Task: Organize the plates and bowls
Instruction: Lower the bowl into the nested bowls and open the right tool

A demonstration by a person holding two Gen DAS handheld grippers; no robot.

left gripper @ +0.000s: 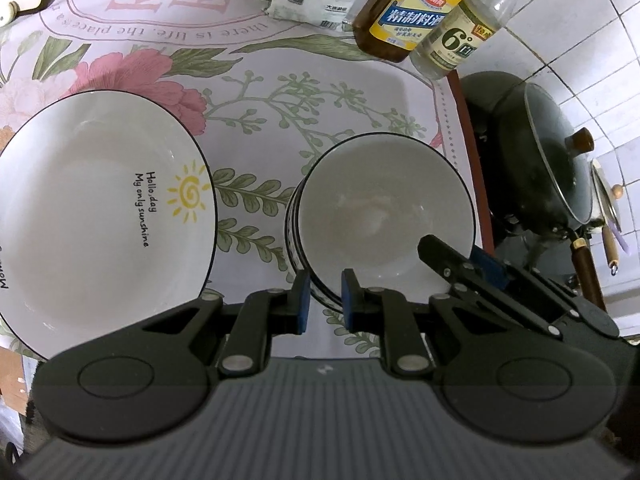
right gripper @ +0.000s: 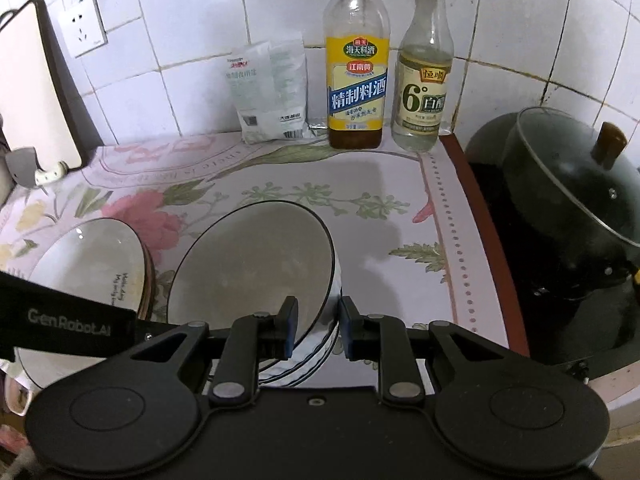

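While the left claw [left gripper: 325, 298] looks down, its blue pads are pinched on the near rim of the small bowl [left gripper: 384, 216]. That bowl sits on top of a stack of bowls near the right side of the desk [left gripper: 352, 92]. The right claw [left gripper: 464, 268] reaches in from the right, and one of its fingers hangs over the bowl's right rim. I think the job now is to settle this bowl on its stack. To do it well, both claws should keep the bowl flat and let go slowly, so it does not tip. The big plate [left gripper: 100, 216] with a yellow sun lies to the left, just beside the stack and not touching it.

From the right view, the right claw [right gripper: 318, 330] has its pads on each side of the bowl's [right gripper: 256, 264] right rim. I think it is closed on the rim, but the grip looks light. The plate [right gripper: 92, 264] is at the left, with the left claw's arm in front of it.

A flowery cloth covers the desk. Far back stand two bottles [right gripper: 356, 92] and a white bag [right gripper: 272, 88], against a white tiled wall [right gripper: 192, 20]. A black pot [right gripper: 568, 200] with a glass lid sits to the right, off the cloth.
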